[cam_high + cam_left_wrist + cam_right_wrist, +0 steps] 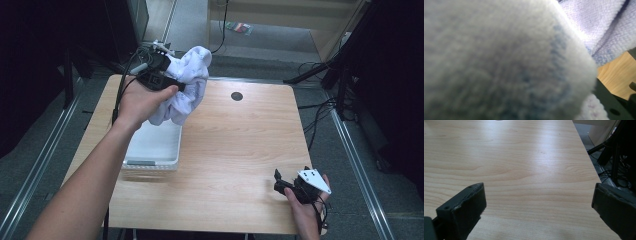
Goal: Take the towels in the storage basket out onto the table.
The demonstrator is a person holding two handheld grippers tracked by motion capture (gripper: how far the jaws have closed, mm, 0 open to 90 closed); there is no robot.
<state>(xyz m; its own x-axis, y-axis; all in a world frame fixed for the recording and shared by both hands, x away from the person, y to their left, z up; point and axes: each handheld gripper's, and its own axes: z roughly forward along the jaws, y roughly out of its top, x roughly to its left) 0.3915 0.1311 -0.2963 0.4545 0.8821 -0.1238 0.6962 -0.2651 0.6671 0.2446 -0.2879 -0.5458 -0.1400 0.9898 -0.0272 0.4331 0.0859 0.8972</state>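
Towel [187, 85], white and bunched, hangs in the air above the far left of the wooden counter [240, 150], clamped in the jaws of the left gripper [167, 67], with its lower folds dangling just over the far end of a white tray [155, 147]. Seen from the left gripper view, the terry cloth [499, 60] presses right up against the lens, so the bite looks deep and full. From where I stand, the work in hand appears to be lifting the cloth clear of the tray. Doing it well probably means keeping that hold firm, raising the bundle until its trailing folds are free of the tray's rim, and carrying it steadily so nothing snags or drags the tray along. Across the bare middle of the counter, near its front right corner, the right gripper [287, 185] rests low in the person's hand, its jaws spread wide with nothing between them [536, 202], ready to help spread the cloth. By count: one towel, one tray, two grippers, one dark round hole [237, 96] in the counter.
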